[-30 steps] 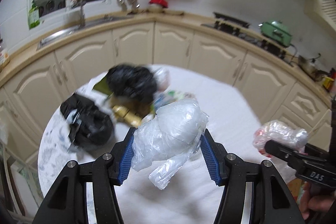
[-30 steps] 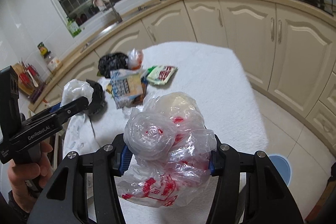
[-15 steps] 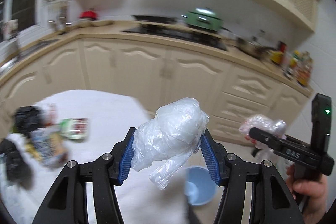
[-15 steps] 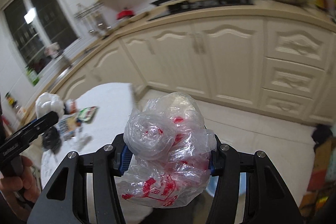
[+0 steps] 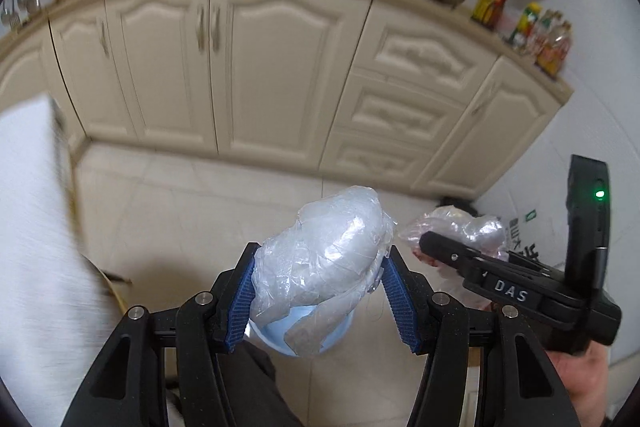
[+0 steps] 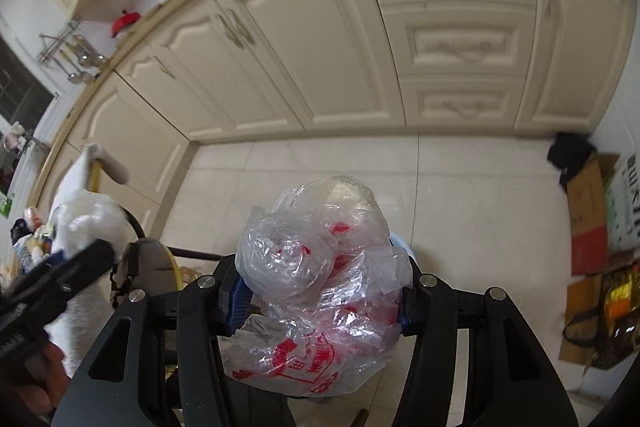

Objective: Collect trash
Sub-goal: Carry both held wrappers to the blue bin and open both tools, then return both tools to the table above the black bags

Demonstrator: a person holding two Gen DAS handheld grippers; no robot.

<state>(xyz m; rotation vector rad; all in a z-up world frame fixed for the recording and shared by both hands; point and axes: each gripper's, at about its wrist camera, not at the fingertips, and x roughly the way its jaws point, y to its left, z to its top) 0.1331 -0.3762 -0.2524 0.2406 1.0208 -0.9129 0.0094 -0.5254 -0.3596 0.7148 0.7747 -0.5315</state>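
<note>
My left gripper (image 5: 320, 267) is shut on a crumpled white plastic bag (image 5: 324, 263) and holds it in the air above a light blue bin (image 5: 296, 335) that stands on the floor. My right gripper (image 6: 318, 291) is shut on a clear plastic bag with red print (image 6: 320, 291). A sliver of the blue bin (image 6: 400, 243) shows just behind that bag. In the left wrist view the right gripper (image 5: 432, 247) with its bag (image 5: 460, 227) hangs just to the right. In the right wrist view the left gripper (image 6: 72, 263) with its white bag (image 6: 86, 215) is at the far left.
Cream kitchen cabinets (image 5: 260, 67) run along the far side of the tiled floor (image 6: 460, 187). The white-covered table (image 5: 32, 247) is at the left edge. Cardboard boxes and bags (image 6: 600, 267) stand on the floor at the right. A chair (image 6: 148, 259) shows at lower left.
Both grippers have swung away from the table to the right and tipped down toward the floor. Each still holds its bag. The blue bin now lies right under the left gripper.
</note>
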